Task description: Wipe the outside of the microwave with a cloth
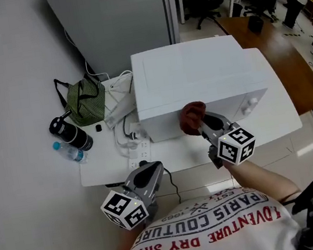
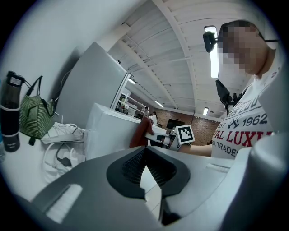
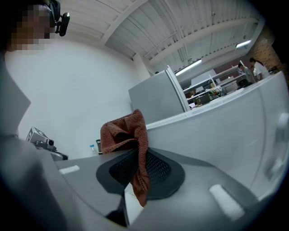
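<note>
On the white table (image 1: 108, 173) in the head view stands the white microwave (image 1: 196, 80). The right gripper (image 1: 200, 123) holds a bunched reddish-brown cloth (image 1: 192, 116) up at the lower part of the microwave's near face, the one with the knobs at its far end; the cloth looks to be touching it. The left gripper (image 1: 152, 169) hangs low over the table's near edge, well apart from the microwave. To the left lie a green striped bag (image 1: 86, 100), a black bottle (image 1: 71, 134), a small water bottle (image 1: 69, 153) and a tangle of white cables (image 1: 128, 136) by a power strip.

In the left gripper view, the left gripper (image 2: 144, 159) has its two ribbed pads brought together at the tips with nothing between them. Beyond them is the microwave (image 2: 108, 131), with the cloth (image 2: 141, 131) against its face and the right gripper's marker cube (image 2: 184, 133) just behind it. The bag (image 2: 34, 118) and black bottle (image 2: 10, 113) stand at the far left, the cables (image 2: 58, 135) near them.

In the right gripper view, the right gripper (image 3: 135, 170) is clamped on the cloth (image 3: 128, 133): one fold runs down between the pads and out below them, and the rest bunches above. The microwave (image 3: 216, 131) fills the right side, close by the cloth.
</note>
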`<state>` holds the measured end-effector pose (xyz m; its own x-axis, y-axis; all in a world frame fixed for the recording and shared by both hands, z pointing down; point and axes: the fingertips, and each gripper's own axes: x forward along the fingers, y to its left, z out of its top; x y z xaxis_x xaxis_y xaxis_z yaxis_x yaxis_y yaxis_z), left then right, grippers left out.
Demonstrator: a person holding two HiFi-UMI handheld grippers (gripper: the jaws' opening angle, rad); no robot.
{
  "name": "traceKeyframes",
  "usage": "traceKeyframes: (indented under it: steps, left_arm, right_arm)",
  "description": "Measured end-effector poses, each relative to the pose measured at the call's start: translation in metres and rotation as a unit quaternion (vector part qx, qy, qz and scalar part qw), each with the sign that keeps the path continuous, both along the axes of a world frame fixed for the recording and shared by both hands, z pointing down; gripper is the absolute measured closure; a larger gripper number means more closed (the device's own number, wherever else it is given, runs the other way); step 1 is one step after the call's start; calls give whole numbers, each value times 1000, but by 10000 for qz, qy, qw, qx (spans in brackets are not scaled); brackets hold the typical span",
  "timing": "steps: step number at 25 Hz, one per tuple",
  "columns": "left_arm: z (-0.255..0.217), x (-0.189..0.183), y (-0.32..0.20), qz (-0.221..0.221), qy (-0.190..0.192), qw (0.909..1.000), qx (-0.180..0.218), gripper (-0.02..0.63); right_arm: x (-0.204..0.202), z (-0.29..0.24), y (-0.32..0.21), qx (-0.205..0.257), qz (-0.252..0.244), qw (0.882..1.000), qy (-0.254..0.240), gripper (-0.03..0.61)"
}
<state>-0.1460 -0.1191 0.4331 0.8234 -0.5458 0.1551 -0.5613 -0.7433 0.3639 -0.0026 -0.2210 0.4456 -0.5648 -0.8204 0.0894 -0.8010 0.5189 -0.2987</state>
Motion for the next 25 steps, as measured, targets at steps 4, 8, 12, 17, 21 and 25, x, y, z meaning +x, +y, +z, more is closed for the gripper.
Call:
traceKeyframes:
  steps: [4,8,12,17,21,25]
  left_arm:
    - [-3,58,0,476,13,9989,49,614]
    - [-6,110,1,798,-92,9968,-23,614]
    - [-8,146,5,983,-134,9951,-15,614]
    - [-13,166,11,1069,-160,9941,20,614]
    - [-11,159,14,998,-175,9949,16,614]
    - [-5,132,16,801,-132,9967,-28,614]
  right_arm:
    - [79,5,7,-94,527,9986,-2,540]
    - [157,10,15,-196,1073,9940,-60,540]
    - [202,11,19,-239,1272,9915,-100,540]
    - [200,7,28,-200,953,9950,-218,541]
    - [178,4,40,-127,614,9975,-330,541]
    - [133,15,47,-227,223,9985,-437,541]
